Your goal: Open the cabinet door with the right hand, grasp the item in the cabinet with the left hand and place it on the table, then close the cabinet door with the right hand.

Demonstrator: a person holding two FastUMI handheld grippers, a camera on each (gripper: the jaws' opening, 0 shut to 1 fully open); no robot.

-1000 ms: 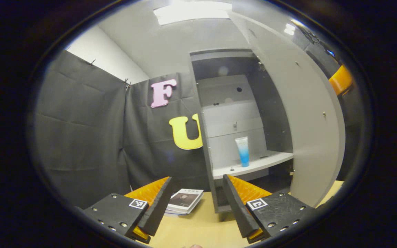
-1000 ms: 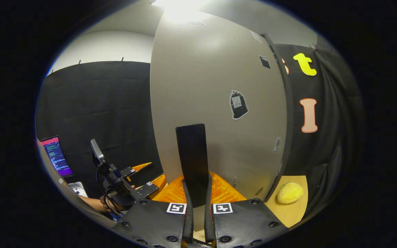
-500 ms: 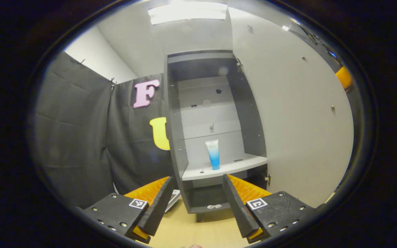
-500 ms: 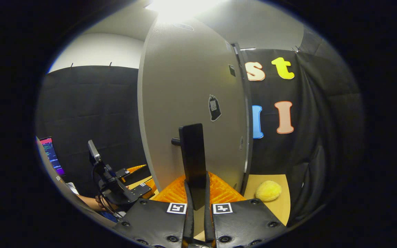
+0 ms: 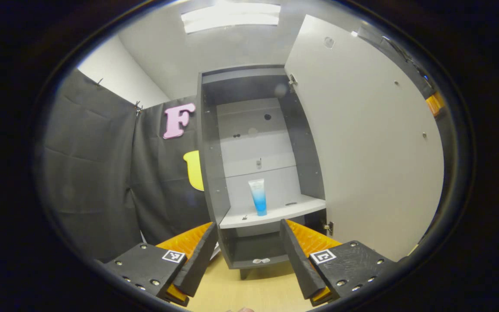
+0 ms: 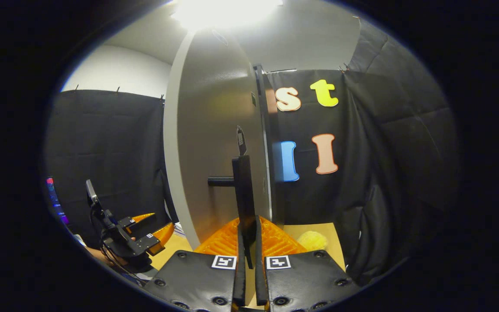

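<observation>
Right gripper clamps the door handle; open left gripper could tip the upright tube when reaching.

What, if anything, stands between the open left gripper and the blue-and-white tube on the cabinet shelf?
Nothing visible does. The grey cabinet door is swung wide to the side, and the left gripper faces the blue-and-white tube, which stands upright alone on the pale cabinet shelf. The right gripper is clamped on the black door handle.

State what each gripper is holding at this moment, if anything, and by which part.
The right gripper is shut on the cabinet door's handle, at its lower end. The left gripper is open and holds nothing; the tube stands untouched on the shelf.
</observation>
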